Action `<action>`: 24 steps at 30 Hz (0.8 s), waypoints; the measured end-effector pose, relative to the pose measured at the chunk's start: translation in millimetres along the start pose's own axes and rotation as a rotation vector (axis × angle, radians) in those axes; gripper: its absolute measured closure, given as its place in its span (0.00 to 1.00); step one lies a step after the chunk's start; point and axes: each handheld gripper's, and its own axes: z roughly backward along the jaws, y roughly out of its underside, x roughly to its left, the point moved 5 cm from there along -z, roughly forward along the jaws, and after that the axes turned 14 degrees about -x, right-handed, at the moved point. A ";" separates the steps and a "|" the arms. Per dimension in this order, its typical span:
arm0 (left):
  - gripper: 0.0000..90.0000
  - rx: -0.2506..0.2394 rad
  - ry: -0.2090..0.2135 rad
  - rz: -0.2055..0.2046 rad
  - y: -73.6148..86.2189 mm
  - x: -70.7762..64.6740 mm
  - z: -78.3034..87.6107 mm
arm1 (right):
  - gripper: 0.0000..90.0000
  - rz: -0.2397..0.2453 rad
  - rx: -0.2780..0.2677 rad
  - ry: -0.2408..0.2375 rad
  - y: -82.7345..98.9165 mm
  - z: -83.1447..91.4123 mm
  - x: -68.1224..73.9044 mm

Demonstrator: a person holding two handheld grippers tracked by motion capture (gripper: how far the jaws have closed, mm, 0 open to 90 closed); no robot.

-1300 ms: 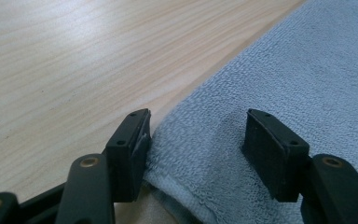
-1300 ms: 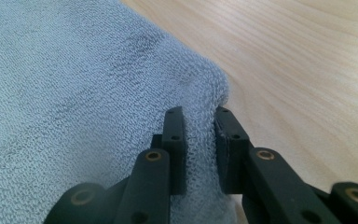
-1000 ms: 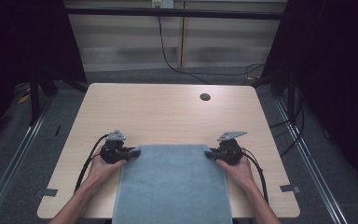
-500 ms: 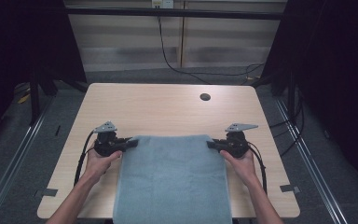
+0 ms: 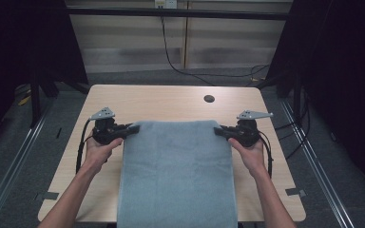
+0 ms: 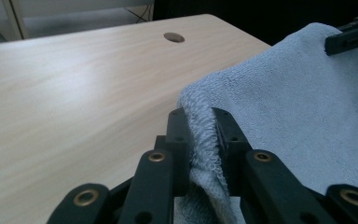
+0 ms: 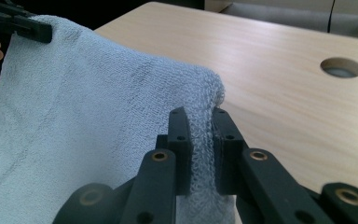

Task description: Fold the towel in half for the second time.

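A pale blue-grey towel (image 5: pixel 176 175) hangs stretched between my two grippers above the wooden table (image 5: pixel 171 102), its lower part running off the near edge. My left gripper (image 5: pixel 132 128) is shut on the towel's far left corner (image 6: pixel 203 135), with the terry cloth pinched between both pads. My right gripper (image 5: pixel 217 131) is shut on the far right corner (image 7: pixel 200 140) in the same way. Each gripper view also shows the other gripper's black jaw tip clamped on the opposite corner.
A round cable hole (image 5: pixel 209 99) sits in the table near its far right. Black cables trail from both grippers over the tabletop. Dark curtains and metal floor rails flank the table, and a wall with a hanging cable stands beyond the far edge.
Both hands have risen and moved apart and slightly forward, lifting the towel's far edge off the table and pulling it taut. Both grips stay on the corners.
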 end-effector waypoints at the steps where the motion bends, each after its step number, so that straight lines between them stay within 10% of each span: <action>1: 0.87 -0.003 -0.003 -0.001 -3.5 1.4 -1.5 | 0.90 0.001 -0.005 0.002 -4.7 -0.3 -0.4; 24: 0.87 -0.075 -0.032 -0.054 -69.4 12.8 -20.8 | 0.90 0.018 -0.083 0.052 -70.1 -16.1 -25.0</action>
